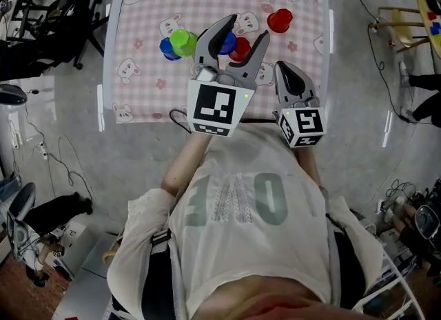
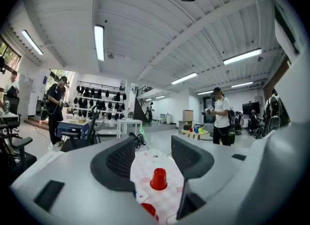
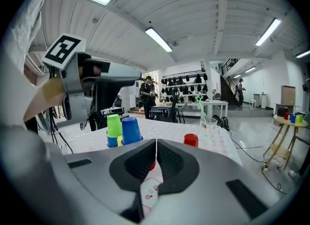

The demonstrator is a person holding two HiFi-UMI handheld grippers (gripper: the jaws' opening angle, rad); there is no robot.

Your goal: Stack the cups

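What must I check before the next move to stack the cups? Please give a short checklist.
1. Left gripper open and empty: ok.
2. Right gripper open: not ok, jaws together.
3. Red cup in line between the left jaws: ok.
4. Red cup stands free on the table: ok.
5. Green cup stack upright: ok.
6. Number of cups under the green cup: cannot tell.
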